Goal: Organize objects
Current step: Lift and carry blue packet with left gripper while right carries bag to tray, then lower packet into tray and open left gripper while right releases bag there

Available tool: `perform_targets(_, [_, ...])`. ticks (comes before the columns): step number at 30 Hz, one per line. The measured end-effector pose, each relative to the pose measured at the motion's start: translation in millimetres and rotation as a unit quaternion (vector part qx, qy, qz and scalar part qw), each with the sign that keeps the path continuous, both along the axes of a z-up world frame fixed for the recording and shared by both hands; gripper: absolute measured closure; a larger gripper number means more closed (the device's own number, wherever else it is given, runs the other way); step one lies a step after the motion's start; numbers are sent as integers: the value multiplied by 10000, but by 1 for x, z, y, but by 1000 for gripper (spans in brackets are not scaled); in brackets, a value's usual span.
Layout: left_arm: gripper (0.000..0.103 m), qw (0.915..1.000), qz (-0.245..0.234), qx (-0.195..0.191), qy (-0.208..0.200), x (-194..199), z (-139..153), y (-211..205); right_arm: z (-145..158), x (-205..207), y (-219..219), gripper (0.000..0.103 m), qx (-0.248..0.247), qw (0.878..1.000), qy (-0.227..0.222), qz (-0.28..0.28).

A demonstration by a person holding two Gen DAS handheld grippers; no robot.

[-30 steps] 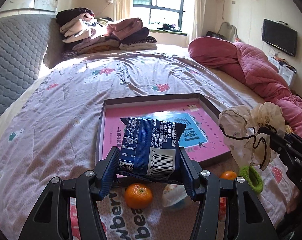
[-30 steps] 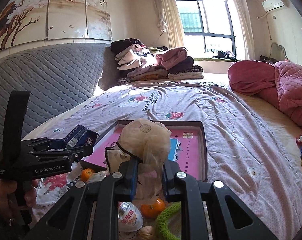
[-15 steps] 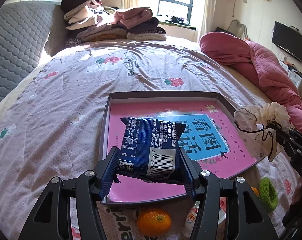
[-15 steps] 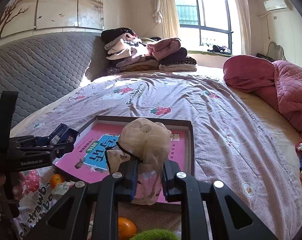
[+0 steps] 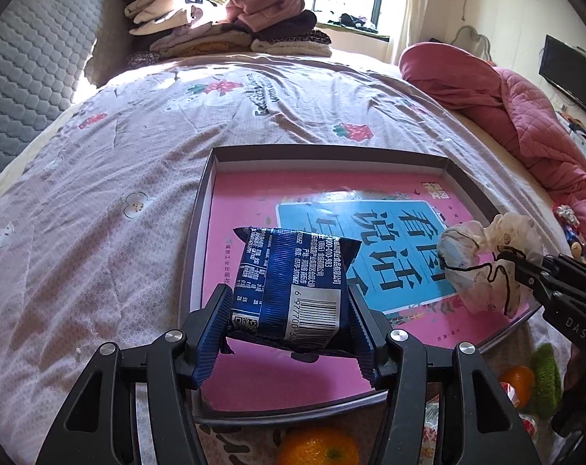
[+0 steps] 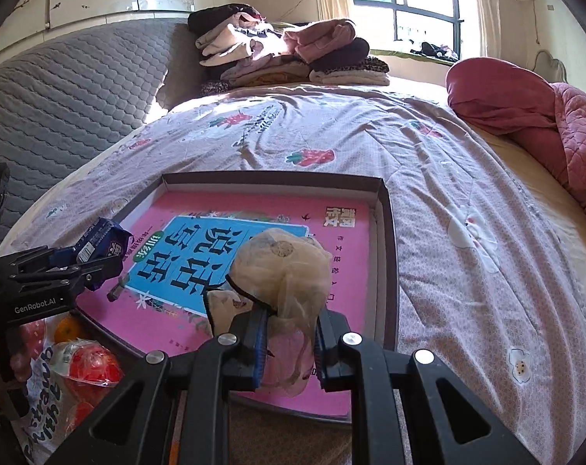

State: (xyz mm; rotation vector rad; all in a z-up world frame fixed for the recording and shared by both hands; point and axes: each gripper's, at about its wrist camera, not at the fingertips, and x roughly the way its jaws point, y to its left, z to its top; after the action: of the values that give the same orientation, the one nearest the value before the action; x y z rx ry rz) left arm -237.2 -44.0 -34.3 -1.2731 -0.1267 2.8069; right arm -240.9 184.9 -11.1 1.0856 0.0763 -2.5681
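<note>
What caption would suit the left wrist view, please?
Left hand-held gripper holds a blue snack packet above a pink-lined box on the bed.

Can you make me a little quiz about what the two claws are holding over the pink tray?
1. True or false: the left claw grips a blue snack packet.
2. What does the right claw hold? A) an orange B) a cream frilly fabric bundle C) a book
3. Fill in: both items hang above the shallow ____ with the pink book cover inside.

Key: 1 true; 2 B; 3 box.
</note>
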Motion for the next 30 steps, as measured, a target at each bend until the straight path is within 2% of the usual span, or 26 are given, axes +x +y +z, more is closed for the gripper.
perform_targets(12, [43,9997,-25,-190,-180,-3,-14,8,-9,-3,1,83,80,9996,-257,-90])
perform_targets(20, [43,9996,-5,-227,-176,-2,-11,9,-7,-1,3,69,147,9994,-235,-208])
perform_targets(30, [43,9999,40,-140,-23,2,1,5,7,1,9,66,109,9993,-33,-362])
